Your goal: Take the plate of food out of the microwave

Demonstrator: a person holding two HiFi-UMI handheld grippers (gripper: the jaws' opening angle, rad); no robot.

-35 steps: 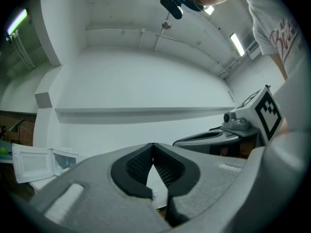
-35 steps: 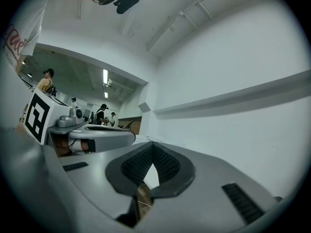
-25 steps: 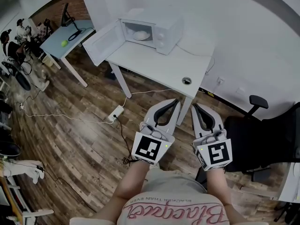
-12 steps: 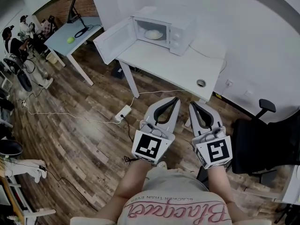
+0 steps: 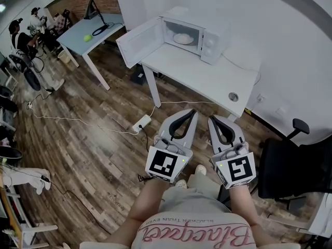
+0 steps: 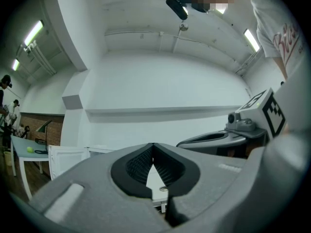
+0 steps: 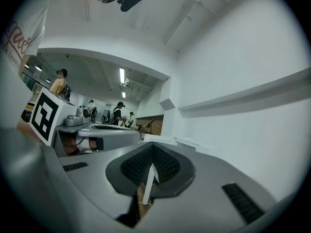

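The left gripper (image 5: 191, 115) and right gripper (image 5: 214, 120) are both closed and empty. The plate (image 5: 183, 38) lies well ahead inside the open microwave (image 5: 209, 31) at the table's (image 5: 207, 79) far corner, more in line with the left one.

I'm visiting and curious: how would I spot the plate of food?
Find the long white table by the white wall; at its far end sits a boxy white microwave with its door swung open. The pale round plate of food lies alone inside it, the only thing in that cavity.
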